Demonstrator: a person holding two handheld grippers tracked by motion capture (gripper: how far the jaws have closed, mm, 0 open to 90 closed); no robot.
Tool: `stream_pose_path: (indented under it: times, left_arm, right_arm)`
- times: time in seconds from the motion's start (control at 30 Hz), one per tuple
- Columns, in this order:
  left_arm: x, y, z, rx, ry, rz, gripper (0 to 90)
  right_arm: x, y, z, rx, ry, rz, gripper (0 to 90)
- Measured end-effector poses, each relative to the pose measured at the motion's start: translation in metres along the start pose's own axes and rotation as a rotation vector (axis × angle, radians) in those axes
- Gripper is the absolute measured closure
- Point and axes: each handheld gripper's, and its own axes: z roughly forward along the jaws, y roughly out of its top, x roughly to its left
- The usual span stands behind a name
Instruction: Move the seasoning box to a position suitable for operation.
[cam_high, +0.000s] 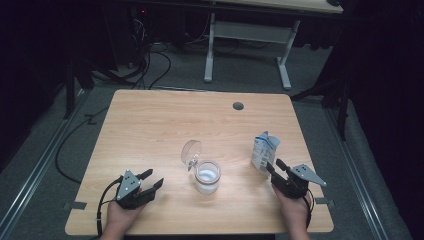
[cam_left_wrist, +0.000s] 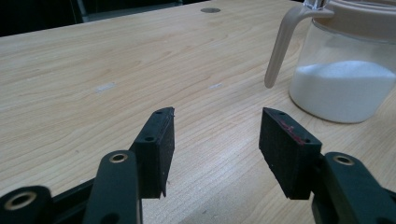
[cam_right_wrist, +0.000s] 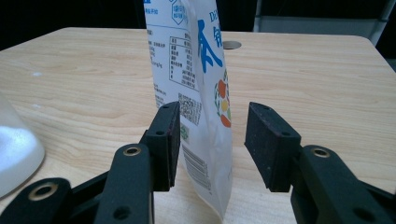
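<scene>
A glass jar (cam_high: 207, 177) (cam_left_wrist: 343, 88) partly full of white powder stands near the table's front middle, its round lid (cam_high: 191, 151) flipped up behind it. A beige handle (cam_left_wrist: 280, 51) curves down from its rim. A white and blue printed pouch (cam_high: 263, 151) (cam_right_wrist: 205, 70) stands upright at the right. My right gripper (cam_high: 274, 164) (cam_right_wrist: 214, 107) is open around the pouch's lower edge, with a gap showing at the right pad. My left gripper (cam_high: 155, 177) (cam_left_wrist: 218, 113) rests open to the left of the jar, with nothing between its jaws.
The wooden table (cam_high: 165, 120) has a round cable hole (cam_high: 238, 106) near its far edge. The jar's side (cam_right_wrist: 14, 149) sits at the left of the right gripper view. Beyond the table are a white desk frame (cam_high: 210, 50) and floor cables (cam_high: 150, 65).
</scene>
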Motion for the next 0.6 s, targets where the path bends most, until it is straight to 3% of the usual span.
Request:
stream_pose_path:
  times: [0.6]
  left_arm:
    - [-0.001, 0.0, 0.0, 0.003, 0.011, 0.003, 46.9]
  right_arm:
    - [0.014, -0.019, -0.015, 0.036, -0.027, -0.041, 55.3]
